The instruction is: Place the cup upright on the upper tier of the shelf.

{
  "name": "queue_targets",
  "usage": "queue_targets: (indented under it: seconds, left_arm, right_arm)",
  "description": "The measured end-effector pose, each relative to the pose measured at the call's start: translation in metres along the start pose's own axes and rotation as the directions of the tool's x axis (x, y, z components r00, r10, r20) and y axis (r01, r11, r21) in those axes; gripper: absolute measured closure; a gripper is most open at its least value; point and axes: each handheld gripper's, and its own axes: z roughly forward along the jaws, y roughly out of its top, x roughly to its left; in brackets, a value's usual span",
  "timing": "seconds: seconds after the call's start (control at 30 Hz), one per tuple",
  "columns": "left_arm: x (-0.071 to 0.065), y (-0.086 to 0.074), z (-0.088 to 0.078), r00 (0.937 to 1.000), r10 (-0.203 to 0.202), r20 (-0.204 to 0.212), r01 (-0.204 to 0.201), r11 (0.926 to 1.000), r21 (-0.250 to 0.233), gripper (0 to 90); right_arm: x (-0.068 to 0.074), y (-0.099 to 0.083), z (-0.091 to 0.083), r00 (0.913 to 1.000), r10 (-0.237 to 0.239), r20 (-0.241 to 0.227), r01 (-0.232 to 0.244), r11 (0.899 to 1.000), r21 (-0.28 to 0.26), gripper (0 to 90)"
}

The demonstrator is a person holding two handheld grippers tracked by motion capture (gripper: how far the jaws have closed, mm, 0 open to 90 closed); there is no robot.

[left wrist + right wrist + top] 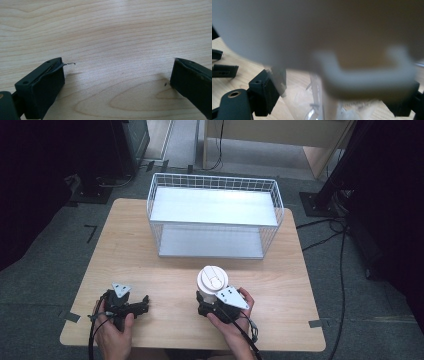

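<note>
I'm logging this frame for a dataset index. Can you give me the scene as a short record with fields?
surface: wooden table
far side: white wire basket rack with two shelves, nothing on them
object: clear cup with white lid, upright, near the front edge
right gripper: jaws on either side of the cup
left gripper: open, nothing between the jaws, low over bare wood
hands: one on each gripper

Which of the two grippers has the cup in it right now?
The right gripper: its jaws sit either side of the white-lidded cup. The left gripper is open over bare table.
</note>
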Motion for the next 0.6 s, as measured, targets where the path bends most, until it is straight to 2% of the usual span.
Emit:
queue_targets:
  seconds: [0.1,0.3,0.5,0.6]
  left_arm:
    - [0.000,0.000,0.000,1.0000,0.000,0.000,0.000,1.0000,0.001,0.0]
    - [-0.001,0.001,0.000,1.0000,0.002,0.003,-0.002,1.0000,0.001,0.0]
    - [-0.001,0.001,0.000,1.0000,0.002,0.003,-0.002,1.0000,0.001,0.0]
    - [0.000,0.001,0.000,1.0000,0.002,0.003,-0.002,1.0000,0.001,0.0]
  right_arm:
    - [0.001,0.004,-0.001,1.0000,0.000,0.004,0.000,0.999,-0.038,14.5]
    - [0.001,0.011,-0.002,0.9997,0.025,-0.006,-0.025,0.997,-0.070,13.9]
    - [0.002,0.020,-0.003,0.9999,0.005,0.011,-0.004,0.994,-0.113,14.5]
    - [0.000,0.024,-0.002,0.9998,0.019,0.004,-0.019,0.993,-0.120,14.7]
